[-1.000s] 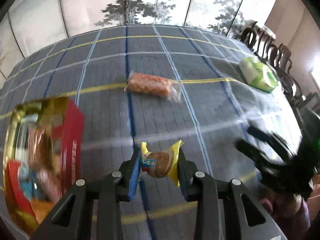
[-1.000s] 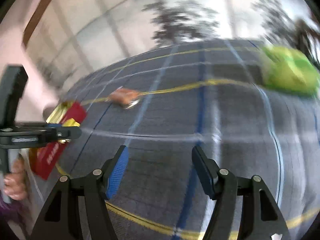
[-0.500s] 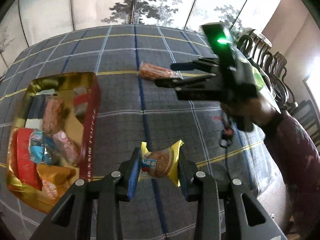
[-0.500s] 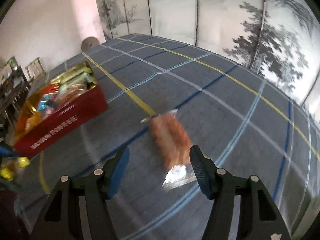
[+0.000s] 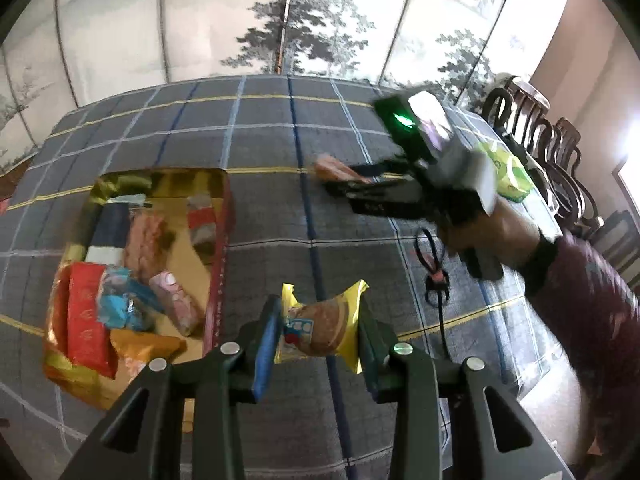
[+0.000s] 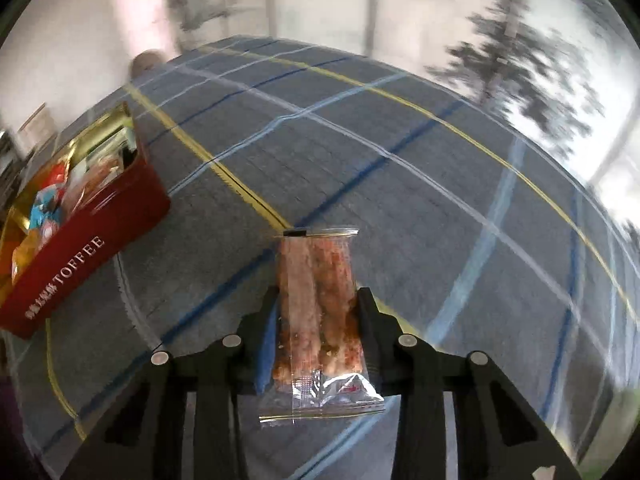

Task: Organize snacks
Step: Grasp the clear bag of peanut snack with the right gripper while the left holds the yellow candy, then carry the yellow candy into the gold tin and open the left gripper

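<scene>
My left gripper (image 5: pixel 319 312) is shut on a yellow-wrapped round bun (image 5: pixel 320 334) and holds it above the plaid tablecloth, just right of the red toffee tin (image 5: pixel 218 280). The tin (image 6: pixel 92 236) is open, gold inside, and holds several wrapped snacks. In the right wrist view, my right gripper (image 6: pixel 318 300) has its jaws closing on a clear packet of orange-red snack sticks (image 6: pixel 316 276). The packet lies on the cloth between the pads, which touch its sides. The left wrist view shows the right gripper (image 5: pixel 348 180) at that packet (image 5: pixel 332 168), mid-table.
A green packet (image 5: pixel 510 172) lies near the table's right edge, with dark wooden chairs (image 5: pixel 540 132) beyond it. A black strap (image 5: pixel 434 276) hangs under the hand (image 5: pixel 500 232) that holds the right gripper. A painted folding screen stands behind the table.
The right gripper swept across the table to the clear packet, rolled, and its jaws narrowed around it. The left gripper rose with the bun, bringing the tin fully into view.
</scene>
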Action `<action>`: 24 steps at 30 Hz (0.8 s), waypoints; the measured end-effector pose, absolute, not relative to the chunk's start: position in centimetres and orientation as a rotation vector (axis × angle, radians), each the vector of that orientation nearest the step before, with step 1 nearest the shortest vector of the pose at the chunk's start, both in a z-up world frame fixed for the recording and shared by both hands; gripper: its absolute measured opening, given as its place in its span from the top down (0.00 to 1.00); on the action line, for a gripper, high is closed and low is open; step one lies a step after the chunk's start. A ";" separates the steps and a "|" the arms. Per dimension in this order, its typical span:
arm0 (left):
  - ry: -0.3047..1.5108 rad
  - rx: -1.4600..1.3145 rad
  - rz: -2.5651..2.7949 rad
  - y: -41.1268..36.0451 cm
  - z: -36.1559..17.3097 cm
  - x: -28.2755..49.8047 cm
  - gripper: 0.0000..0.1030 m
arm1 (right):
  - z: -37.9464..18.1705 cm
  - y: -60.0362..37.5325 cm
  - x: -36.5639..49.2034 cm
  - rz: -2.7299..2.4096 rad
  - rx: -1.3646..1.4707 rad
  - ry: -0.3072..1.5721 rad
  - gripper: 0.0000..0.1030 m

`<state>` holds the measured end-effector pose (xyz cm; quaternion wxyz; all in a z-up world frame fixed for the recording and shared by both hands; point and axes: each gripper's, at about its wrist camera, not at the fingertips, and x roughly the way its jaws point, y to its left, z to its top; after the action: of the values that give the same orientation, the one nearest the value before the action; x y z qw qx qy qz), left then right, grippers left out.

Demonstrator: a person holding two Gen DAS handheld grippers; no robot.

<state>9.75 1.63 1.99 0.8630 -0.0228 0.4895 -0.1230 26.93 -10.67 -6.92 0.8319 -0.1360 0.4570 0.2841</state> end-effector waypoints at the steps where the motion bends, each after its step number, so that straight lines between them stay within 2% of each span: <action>1: 1.019 -0.057 -0.254 1.9 2.2 9.3 0.65 | -6.4 -11.4 26.1 0.589 -0.226 0.959 0.67; 10: 0.970 -0.071 -0.093 7.1 3.2 5.5 0.65 | -3.6 -15.8 14.1 0.393 0.095 0.773 0.67; 24: 0.938 -0.111 0.073 15.0 1.4 2.6 0.65 | -6.6 -17.0 11.4 0.290 0.217 0.837 0.67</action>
<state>2.56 14.99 1.43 0.8899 -0.0533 0.4516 0.0353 11.41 -16.99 -6.56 0.8979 0.1050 0.4039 0.1401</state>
